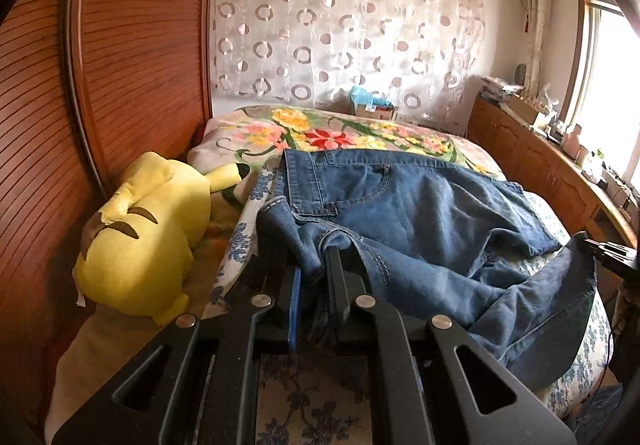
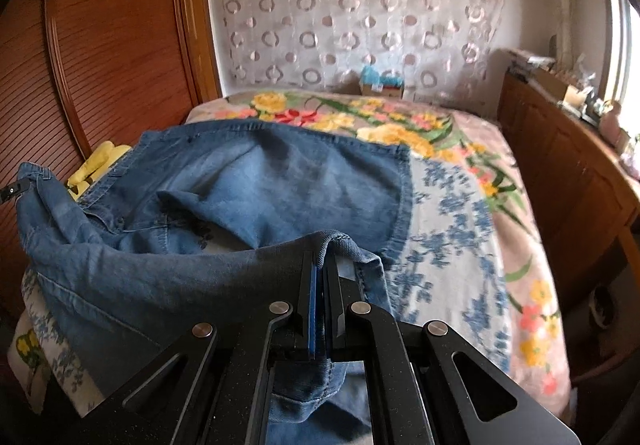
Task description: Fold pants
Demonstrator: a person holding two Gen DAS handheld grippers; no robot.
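A pair of blue denim pants [image 1: 420,213] lies rumpled across the bed, also seen in the right wrist view [image 2: 280,181]. My left gripper [image 1: 316,257] is shut on a bunched fold of the pants near the waistband and fly. My right gripper [image 2: 322,257] is shut on a hem edge of the pants and holds it lifted above the bed. The right gripper's tip shows at the far right of the left wrist view [image 1: 608,249], and the left gripper's tip at the far left of the right wrist view [image 2: 14,191].
The bed has a floral blanket [image 1: 340,133] and a blue-flowered sheet [image 2: 452,245]. A yellow plush toy [image 1: 144,237] lies at the left by the wooden wardrobe [image 1: 120,65]. A wooden cabinet [image 2: 568,181] runs along the right. A box [image 2: 380,85] sits by the curtain.
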